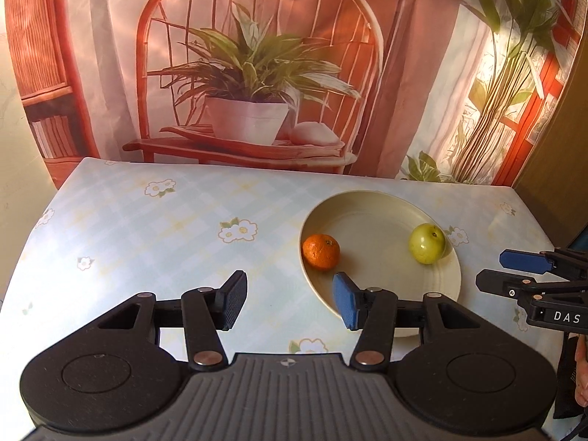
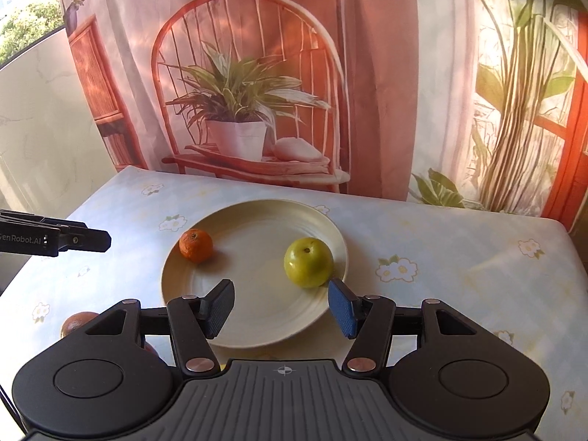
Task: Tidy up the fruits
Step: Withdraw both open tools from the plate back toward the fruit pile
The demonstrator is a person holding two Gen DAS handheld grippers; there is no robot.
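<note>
- Left wrist view: the left gripper [image 1: 290, 303] hangs low in the frame with its jaws wide and nothing between them, over the tablecloth [image 1: 154, 228] just left of the plate [image 1: 446, 288].
- On the plate, right of centre, the orange [image 1: 321, 251] sits against the left rim and the green apple [image 1: 427, 243] near the right rim, well apart from each other.
- The right gripper shows at the right edge; from here I cannot tell its gap for sure.
- Right wrist view: the right gripper [image 2: 283, 307] has its jaws wide and empty, poised over the near part of the plate [image 2: 257, 336]; its blue pad [image 2: 341, 307] is just beside the apple [image 2: 308, 262], whether touching I cannot tell.
- The orange [image 2: 196, 244] lies at centre left of the frame.
- At lower left, half hidden behind the gripper body, a reddish fruit [image 2: 75, 323] lies on the cloth off the plate; it looks like the one left to place.
- To do that step well, I would take it with the left gripper, which seems to be the nearer one, straddle it squarely, close gently since round fruit rolls, and set it in the bare middle of the plate, clear of the other two.
</note>
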